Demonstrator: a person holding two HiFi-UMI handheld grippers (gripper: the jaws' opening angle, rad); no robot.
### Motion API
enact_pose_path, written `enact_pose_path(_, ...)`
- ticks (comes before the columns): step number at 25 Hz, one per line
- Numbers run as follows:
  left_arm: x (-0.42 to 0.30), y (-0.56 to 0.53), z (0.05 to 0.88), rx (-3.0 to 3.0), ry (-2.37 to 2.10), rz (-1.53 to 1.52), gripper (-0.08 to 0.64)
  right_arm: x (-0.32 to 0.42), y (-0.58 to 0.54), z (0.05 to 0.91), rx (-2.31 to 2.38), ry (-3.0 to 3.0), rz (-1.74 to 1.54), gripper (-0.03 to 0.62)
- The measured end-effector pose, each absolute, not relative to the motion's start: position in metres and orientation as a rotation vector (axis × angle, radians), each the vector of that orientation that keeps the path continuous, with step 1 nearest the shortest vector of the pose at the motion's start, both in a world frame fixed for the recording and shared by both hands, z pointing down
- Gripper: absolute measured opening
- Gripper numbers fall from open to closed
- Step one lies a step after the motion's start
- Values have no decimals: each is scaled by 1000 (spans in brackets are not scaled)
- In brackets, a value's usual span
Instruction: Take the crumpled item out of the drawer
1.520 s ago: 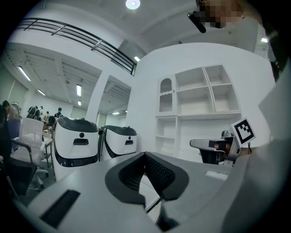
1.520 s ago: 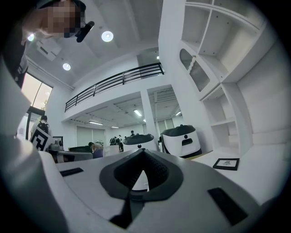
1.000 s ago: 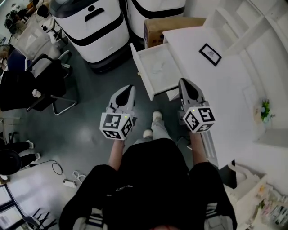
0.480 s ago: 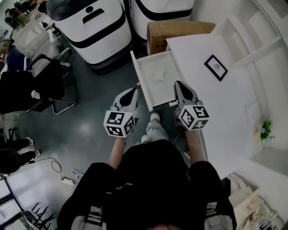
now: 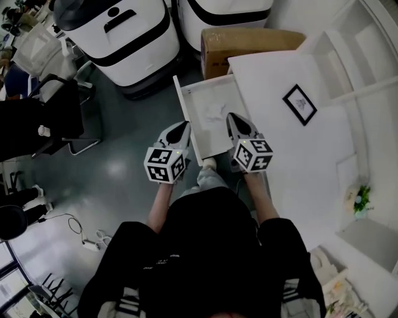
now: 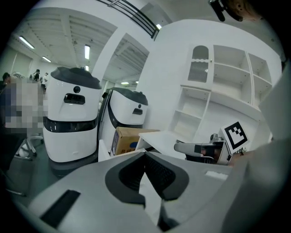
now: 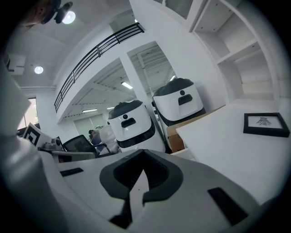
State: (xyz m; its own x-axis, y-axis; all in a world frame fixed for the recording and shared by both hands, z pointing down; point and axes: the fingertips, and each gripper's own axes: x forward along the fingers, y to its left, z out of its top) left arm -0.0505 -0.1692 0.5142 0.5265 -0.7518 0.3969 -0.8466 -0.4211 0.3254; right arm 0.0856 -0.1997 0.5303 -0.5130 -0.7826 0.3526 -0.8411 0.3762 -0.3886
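A white drawer [image 5: 198, 133] stands pulled out from the white desk [image 5: 292, 143], and a pale crumpled item [image 5: 215, 112] lies inside it. My right gripper [image 5: 232, 118] hovers over the drawer's near right part, just short of the item, jaws shut and empty. To the left of the drawer's front panel my left gripper [image 5: 180, 126] hangs over the floor, also shut with nothing in it. In the left gripper view the shut left gripper [image 6: 144, 159] fills the bottom and the right gripper [image 6: 200, 148] shows at the right. The right gripper view looks past its shut right gripper [image 7: 142, 157]; the drawer's inside is hidden there.
Two big white-and-black machines [image 5: 118, 37] [image 5: 224, 12] stand behind the drawer, with a cardboard box [image 5: 249, 42] beside them. A framed picture [image 5: 300, 104] lies on the desk, a small plant [image 5: 357, 200] farther right. A black chair [image 5: 56, 118] stands at the left.
The person has stepped closer to the drawer. Both grippers moved forward; the right one went from beside the drawer to over its inside. Both stayed shut.
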Motion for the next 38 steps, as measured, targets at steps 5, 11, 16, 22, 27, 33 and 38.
enact_pose_path(5,-42,-183,539,2238,-1278,287,-2,76,-215,564,1417,-2461,840,-8)
enact_pose_path(11,-33,-195,564,2215,-1224,340,-2,71,-229,609,1367,-2411,927,-8)
enact_pose_path(16,-35,-206,574,2202,-1191,344,-2,67,-240,652,1342,-2325,1010,-8)
enact_pose_path(22,-28,-213,587,2207,-1154,347,-2,67,-257,695,1362,-2235,1107,-8)
enact_pose_path(27,-24,-212,595,2202,-1128,348,-2,69,-262,726,1369,-2165,1127,-8)
enact_pose_path(33,-22,-212,599,2206,-1117,347,-2,76,-273,750,1406,-2115,1155,20)
enact_pose_path(38,-19,-218,605,2194,-1122,341,-2,84,-288,765,1442,-2042,1180,131)
